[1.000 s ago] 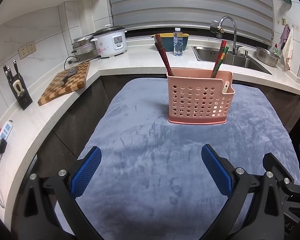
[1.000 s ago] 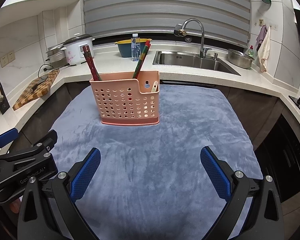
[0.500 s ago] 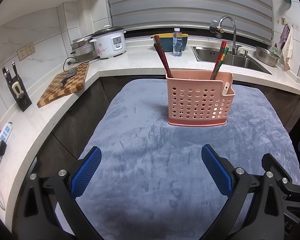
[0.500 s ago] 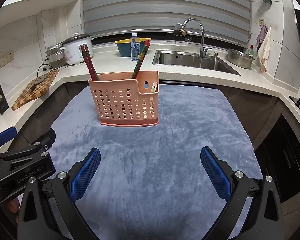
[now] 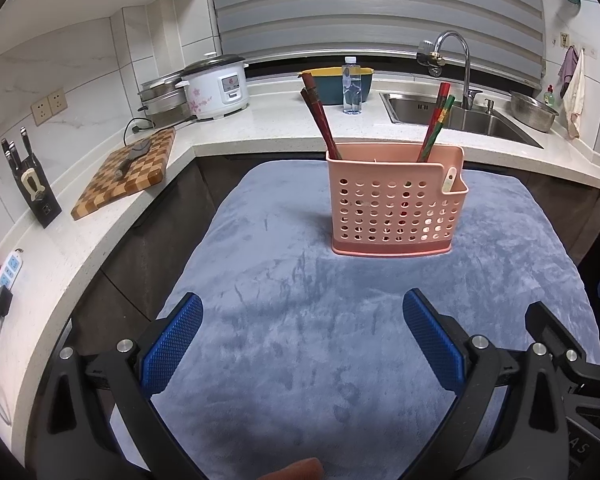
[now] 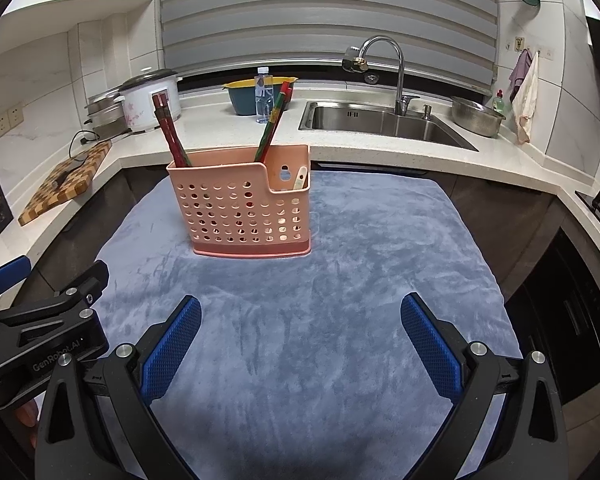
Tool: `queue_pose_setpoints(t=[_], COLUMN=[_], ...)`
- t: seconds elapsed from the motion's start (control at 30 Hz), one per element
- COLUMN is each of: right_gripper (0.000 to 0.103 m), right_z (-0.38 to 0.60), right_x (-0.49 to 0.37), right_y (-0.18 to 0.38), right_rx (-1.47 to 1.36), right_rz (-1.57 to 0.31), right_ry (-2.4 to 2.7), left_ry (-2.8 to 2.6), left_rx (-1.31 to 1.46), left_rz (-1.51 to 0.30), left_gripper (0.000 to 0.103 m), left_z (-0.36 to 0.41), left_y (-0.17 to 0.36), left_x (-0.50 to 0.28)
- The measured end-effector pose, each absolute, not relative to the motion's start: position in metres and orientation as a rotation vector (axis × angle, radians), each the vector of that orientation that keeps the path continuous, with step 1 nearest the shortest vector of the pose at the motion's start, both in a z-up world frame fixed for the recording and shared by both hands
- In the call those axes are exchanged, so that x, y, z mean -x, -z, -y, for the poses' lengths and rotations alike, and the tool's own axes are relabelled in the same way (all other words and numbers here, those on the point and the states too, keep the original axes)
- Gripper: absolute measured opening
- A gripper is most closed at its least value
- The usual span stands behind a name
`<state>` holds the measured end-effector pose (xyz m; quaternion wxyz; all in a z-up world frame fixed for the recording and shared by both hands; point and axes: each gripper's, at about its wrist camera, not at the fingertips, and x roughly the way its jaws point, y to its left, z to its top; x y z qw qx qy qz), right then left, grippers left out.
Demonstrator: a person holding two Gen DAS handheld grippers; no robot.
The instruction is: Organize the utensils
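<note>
Chopsticks, dark red [image 5: 320,118] at left and red-green [image 5: 436,122] at right, lean in the perforated pink plastic utensil basket [image 5: 396,204] standing on the far grey-blue plush cloth [image 5: 300,320]. Left gripper [image 5: 302,336] and right gripper [image 6: 300,336] hover spread wide, empty, near the cloth's front. Only the right view shows the basket's keyhole slot and cream utensil handle [image 6: 300,178] clearly; only the left view shows the black knife block [image 5: 32,184] fully.

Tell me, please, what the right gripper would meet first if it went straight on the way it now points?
Probably the grey cloth itself: the open right gripper looks tilted down at it. The pink utensil basket stands left of centre, so it might be grazed or missed; depth is unclear.
</note>
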<state>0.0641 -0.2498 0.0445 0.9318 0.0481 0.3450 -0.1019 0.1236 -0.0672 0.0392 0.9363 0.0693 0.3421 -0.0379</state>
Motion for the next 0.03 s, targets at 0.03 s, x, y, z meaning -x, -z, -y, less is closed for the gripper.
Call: queue_pose_setpoints(t=[0.03], right_gripper=[0.096], right_z=[0.2499], right_x=[-0.065], right_y=[-0.0446], right_rx=[-0.097], right_rz=[-0.706], right_ry=[0.21], left_ry=[0.079], left_rx=[-0.142], left_rz=[-0.699], left_gripper=[0.096], left_z=[0.0674], left_y=[-0.0393], left_x=[-0.1245])
